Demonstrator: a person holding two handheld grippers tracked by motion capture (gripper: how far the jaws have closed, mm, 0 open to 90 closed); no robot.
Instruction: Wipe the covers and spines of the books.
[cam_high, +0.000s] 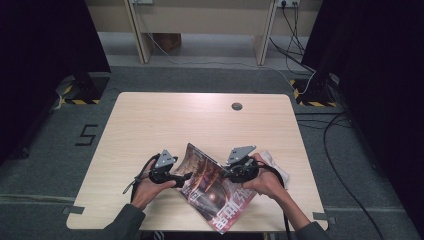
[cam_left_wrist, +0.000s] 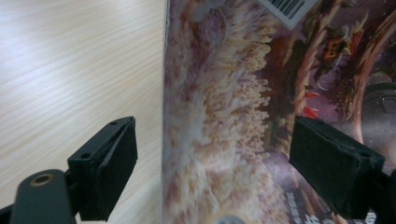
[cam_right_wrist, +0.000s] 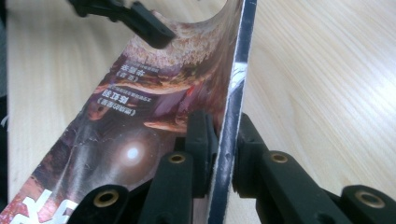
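A magazine (cam_high: 216, 194) with a dark reddish cover lies at the table's front, its left part lifted and curled. In the right gripper view my right gripper (cam_right_wrist: 225, 140) is shut on the magazine's (cam_right_wrist: 140, 116) thin right edge, holding it upright. My right gripper (cam_high: 226, 174) sits at the magazine's upper right edge in the high view. My left gripper (cam_left_wrist: 217, 163) stands open, its jaws on either side of the raised cover's (cam_left_wrist: 243, 112) edge without touching it. From above, the left gripper (cam_high: 188, 176) is at the magazine's left edge.
The light wooden table (cam_high: 165, 120) has a round cable hole (cam_high: 236, 106) near its back edge. A white cloth (cam_high: 278, 166) lies under my right hand. Cables run over the grey floor at the right.
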